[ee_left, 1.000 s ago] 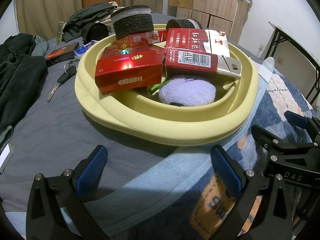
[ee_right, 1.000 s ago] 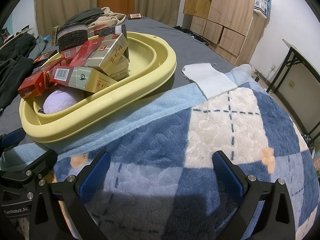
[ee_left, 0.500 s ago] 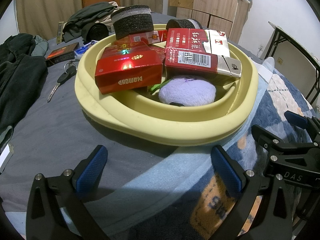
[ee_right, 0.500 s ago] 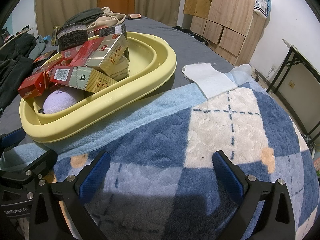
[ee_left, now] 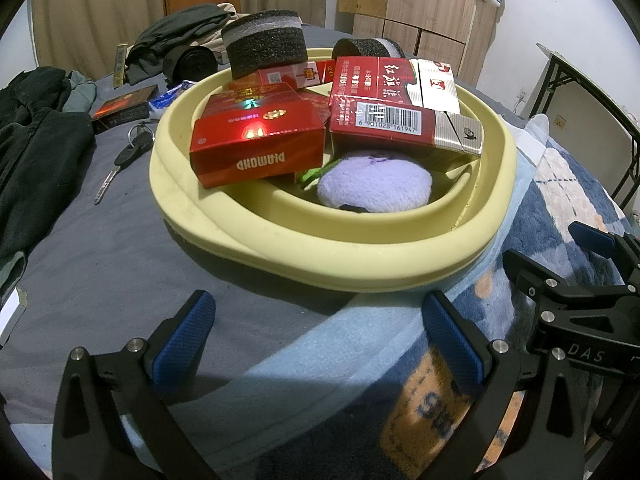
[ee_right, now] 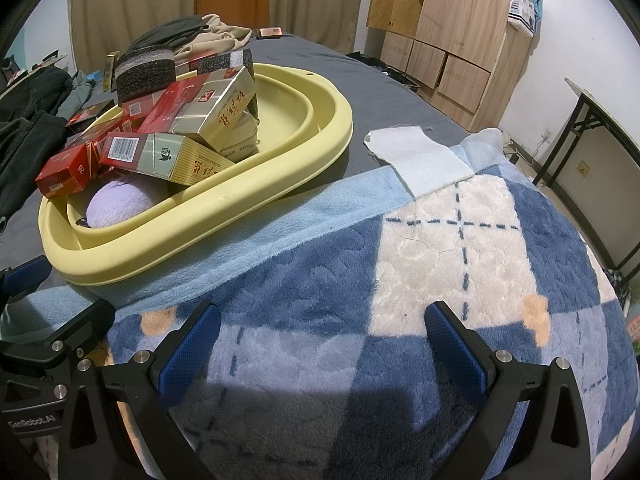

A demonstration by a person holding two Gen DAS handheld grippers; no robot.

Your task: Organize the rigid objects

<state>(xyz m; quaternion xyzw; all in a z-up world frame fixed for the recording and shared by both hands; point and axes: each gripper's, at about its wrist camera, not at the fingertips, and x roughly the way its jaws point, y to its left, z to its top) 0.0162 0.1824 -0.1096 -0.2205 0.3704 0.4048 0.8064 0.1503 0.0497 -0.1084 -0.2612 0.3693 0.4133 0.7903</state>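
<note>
Nothing moved: basin (ee_left: 336,256) on bed (ee_left: 100,264).

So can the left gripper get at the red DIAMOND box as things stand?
Probably yes. The left gripper is open and empty, the DIAMOND box lies on top of the pile in the yellow basin, its near face uncovered above the rim.

Car key (ee_left: 125,157) on grey sheet (ee_left: 100,264), plaid blanket (ee_right: 460,248), wooden wardrobe (ee_right: 452,28)
</note>
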